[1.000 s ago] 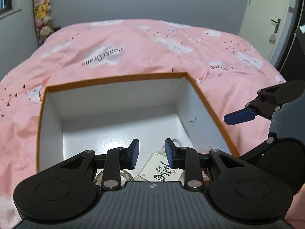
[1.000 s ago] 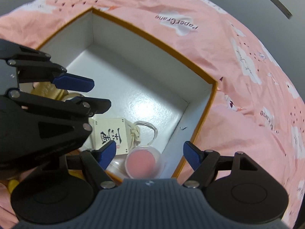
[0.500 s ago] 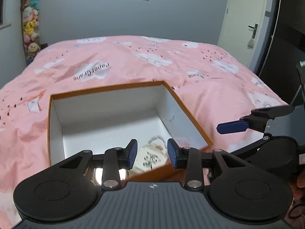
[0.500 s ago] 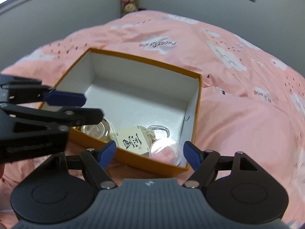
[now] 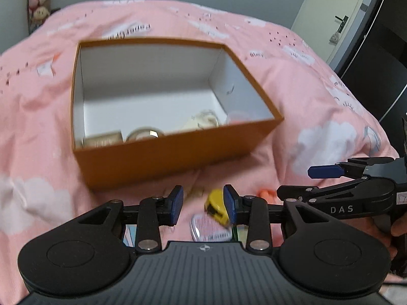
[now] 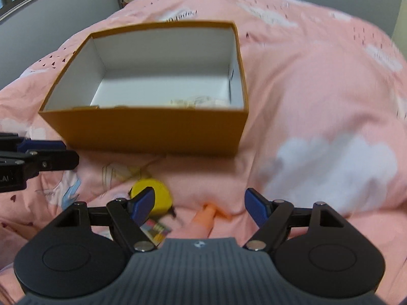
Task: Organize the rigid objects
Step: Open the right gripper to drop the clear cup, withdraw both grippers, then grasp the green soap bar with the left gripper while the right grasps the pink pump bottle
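Left claw (image 5: 203, 204): open, jaws just widened, nothing gripped
Right claw (image 6: 201, 203): wide open, empty
Yellow tape measure (image 6: 150, 194): on bed, near orange box (image 6: 152, 129)

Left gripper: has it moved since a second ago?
Yes. The left gripper has pulled back from over the box: earlier its tips were above the box floor, now they hang over the bedspread in front of it.

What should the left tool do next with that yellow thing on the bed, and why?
Probably lower the left tool onto the yellow tape measure and close on it. Its jaws are open with nothing between the pads, the tape measure lies on the pink bedspread just below them, and the orange box already holds other items.
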The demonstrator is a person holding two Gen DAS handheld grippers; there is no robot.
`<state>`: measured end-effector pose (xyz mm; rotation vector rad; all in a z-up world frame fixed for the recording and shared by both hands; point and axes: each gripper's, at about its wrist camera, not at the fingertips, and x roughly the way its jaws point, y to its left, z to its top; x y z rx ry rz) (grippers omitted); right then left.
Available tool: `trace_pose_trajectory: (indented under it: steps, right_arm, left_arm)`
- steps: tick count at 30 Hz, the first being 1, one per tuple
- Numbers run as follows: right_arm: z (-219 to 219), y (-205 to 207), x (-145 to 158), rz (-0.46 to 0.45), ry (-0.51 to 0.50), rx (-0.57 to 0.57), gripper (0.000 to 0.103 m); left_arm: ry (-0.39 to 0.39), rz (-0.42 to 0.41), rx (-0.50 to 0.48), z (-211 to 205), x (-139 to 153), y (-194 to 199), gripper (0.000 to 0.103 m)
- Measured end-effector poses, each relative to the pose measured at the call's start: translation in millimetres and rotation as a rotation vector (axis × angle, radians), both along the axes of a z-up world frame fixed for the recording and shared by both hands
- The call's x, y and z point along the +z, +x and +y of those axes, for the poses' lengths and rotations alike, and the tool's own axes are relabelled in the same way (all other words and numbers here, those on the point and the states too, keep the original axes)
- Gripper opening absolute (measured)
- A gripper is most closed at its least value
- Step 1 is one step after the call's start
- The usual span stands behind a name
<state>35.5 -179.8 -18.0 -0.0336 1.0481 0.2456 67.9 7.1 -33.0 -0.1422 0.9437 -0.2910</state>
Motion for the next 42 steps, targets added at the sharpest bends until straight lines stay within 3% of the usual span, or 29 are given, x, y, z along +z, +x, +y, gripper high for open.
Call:
trace_pose_trajectory:
  steps: [2,4,5,8,14,18,26,34,42]
  right_arm:
    - [-1,-6,-4,0.023,-0.001,-0.005,0.077]
    - [-1,-13,-8,0.046,-0.008,-0.002,0.077]
    - [-1,-15,-10,0.057,-0.010,-0.003,0.077]
    - [-5,-18,-16,0.095,-0.015,-0.029,0.077]
    - [-8,-25,-25,0.138,-0.006,-0.044,0.077]
    - [-6,-21,-25,0.138,0.004,-0.042,0.068]
    - [-11,-17,-25,0.152,0.044,-0.056,0.053]
    - [-5,-8,-31,0.168,0.078,-0.024,0.053]
    - [-13,12,-61,0.315,0.151,-0.079,0.054]
  left_arm:
    - [-0.016,0.027,-0.020,3,-4,-6,0.042]
    - [-0.024,0.053,-0.050,5,-10,-13,0.053]
    - [-0.019,0.065,-0.062,5,-14,-16,0.054]
    - [-0.003,0.099,-0.076,3,-23,-23,0.054]
    - [-0.056,0.131,-0.103,-2,-30,-27,0.055]
    - [-0.051,0.136,-0.199,-23,-34,-18,0.065]
    - [-0.010,0.224,-0.268,-59,-54,9,0.065]
    - [-0.011,0.307,-0.256,-72,-74,23,0.065]
    - [0.020,0.339,-0.258,-86,-89,27,0.060]
